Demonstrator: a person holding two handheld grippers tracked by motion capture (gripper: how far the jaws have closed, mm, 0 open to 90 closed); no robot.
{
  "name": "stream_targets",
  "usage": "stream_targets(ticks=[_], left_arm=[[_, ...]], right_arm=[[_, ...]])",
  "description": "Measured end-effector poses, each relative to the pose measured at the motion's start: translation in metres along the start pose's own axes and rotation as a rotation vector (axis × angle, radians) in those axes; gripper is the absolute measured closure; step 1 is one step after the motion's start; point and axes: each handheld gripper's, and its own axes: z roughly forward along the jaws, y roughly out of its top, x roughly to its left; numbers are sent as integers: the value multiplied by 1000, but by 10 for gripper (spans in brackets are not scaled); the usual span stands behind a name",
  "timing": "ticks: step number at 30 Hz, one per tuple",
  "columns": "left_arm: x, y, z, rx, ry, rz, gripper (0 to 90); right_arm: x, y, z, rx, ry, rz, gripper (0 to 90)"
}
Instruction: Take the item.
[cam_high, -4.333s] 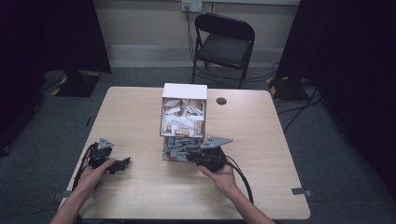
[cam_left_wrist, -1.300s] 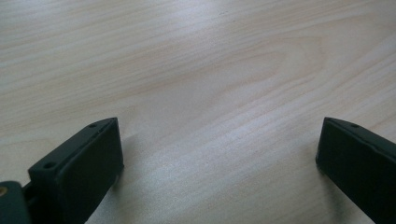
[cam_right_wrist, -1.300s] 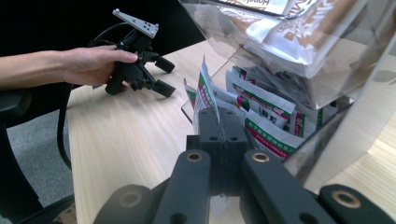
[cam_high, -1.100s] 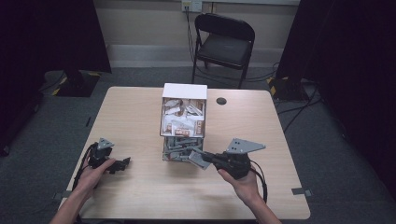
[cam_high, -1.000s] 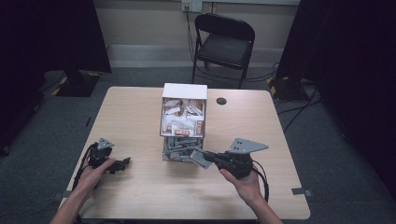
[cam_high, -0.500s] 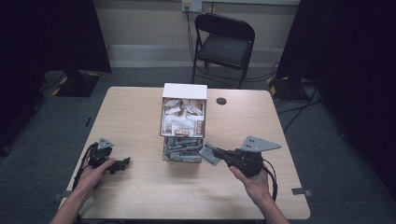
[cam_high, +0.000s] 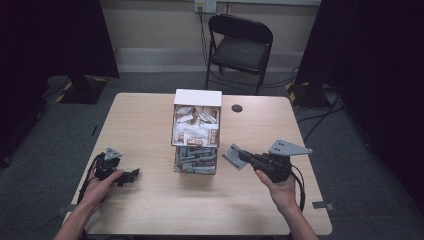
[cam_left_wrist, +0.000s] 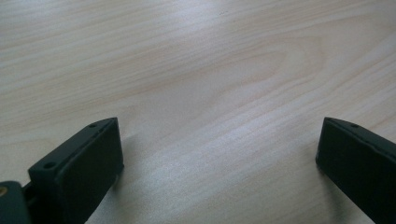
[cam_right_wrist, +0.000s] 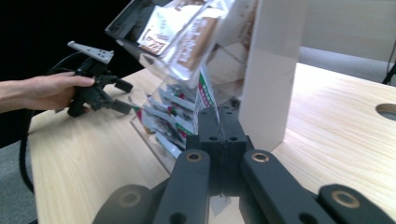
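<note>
A clear dispenser box (cam_high: 196, 134), stacked with brown-and-white packets above and silver ones below, is seen mid-table with one sachet already drawn out; it remains to be set down. That silver sachet (cam_high: 233, 156), flat with green-and-red print, is pinched in the clenched right gripper (cam_high: 242, 157) just beside the box, while the left gripper (cam_high: 131, 175) rests spread and empty on the table (cam_high: 150, 210).

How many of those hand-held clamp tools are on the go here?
2. The left gripper rests on the table near its left edge; the right gripper pinches a packet beside the box.
</note>
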Motion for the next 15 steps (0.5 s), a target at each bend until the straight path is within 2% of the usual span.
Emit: stream_targets(ticks=[15], left_arm=[[0,0,0,0,0,0,1]], right_arm=[[-23,3,13,16,-39,20,900]])
